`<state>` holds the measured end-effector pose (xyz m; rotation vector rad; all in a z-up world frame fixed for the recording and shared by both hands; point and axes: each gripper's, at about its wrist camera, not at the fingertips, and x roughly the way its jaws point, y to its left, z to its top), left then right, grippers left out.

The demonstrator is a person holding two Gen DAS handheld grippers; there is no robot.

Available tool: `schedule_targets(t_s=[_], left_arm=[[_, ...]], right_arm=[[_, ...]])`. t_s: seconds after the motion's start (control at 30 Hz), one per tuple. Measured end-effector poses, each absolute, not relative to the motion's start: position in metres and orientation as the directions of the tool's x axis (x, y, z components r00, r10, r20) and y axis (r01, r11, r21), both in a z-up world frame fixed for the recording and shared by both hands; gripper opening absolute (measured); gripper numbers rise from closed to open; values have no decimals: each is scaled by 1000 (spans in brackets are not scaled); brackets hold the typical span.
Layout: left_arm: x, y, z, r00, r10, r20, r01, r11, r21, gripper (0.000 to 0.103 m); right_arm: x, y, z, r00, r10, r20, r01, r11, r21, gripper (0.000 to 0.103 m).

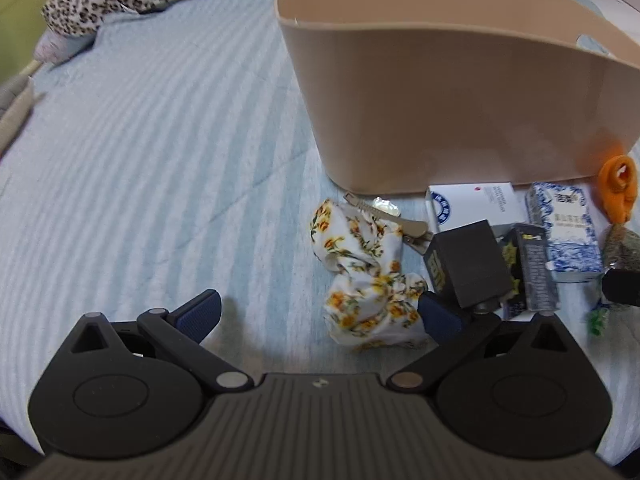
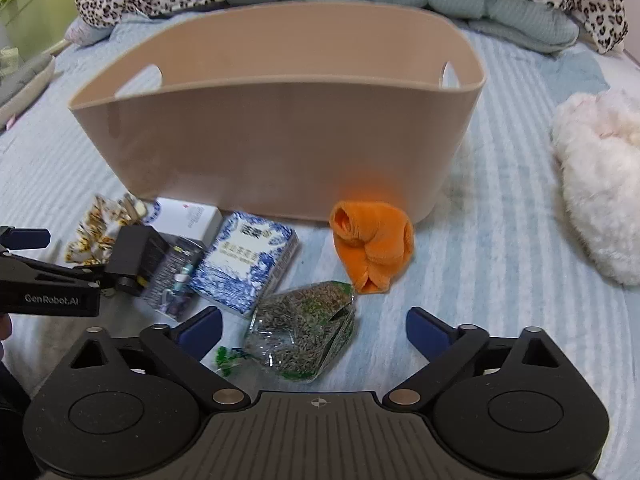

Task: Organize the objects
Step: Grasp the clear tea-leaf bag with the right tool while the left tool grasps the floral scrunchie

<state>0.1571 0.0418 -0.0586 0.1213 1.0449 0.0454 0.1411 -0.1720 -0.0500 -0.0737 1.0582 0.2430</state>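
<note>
Left wrist view: I have the left gripper [image 1: 320, 314] spread wide and empty, low over the bed [image 1: 140, 160], because the floral cloth [image 1: 368, 280] just in front of the beige basket [image 1: 440, 112] sits beside its right finger. The black box [image 1: 468, 264] lies right of that cloth.

Right wrist view: the right gripper [image 2: 314, 326] is also wide, holding nothing, bracketing the seed packet [image 2: 308, 332] in front of the basket [image 2: 280, 148]. The orange cloth [image 2: 372, 240] touches the basket's base; the blue-and-white box [image 2: 244, 264] lies left of it. I judge all await dropping in.
</note>
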Motion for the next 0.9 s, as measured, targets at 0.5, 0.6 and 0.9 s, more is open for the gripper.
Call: schedule_targets(t_s=[0.5, 0.6, 0.9], left_arm=[[157, 53, -55, 483, -14, -875, 60, 998, 18, 70], [150, 50, -48, 492, -20, -871, 85, 996, 25, 42], [132, 57, -4, 527, -50, -849, 52, 998, -26, 14]], right_arm=[[133, -164, -61, 459, 196, -867, -244, 966, 89, 60], [127, -165, -53, 472, 210, -856, -237, 966, 106, 59], [115, -177, -1, 580, 247, -776, -230, 964, 134, 59]])
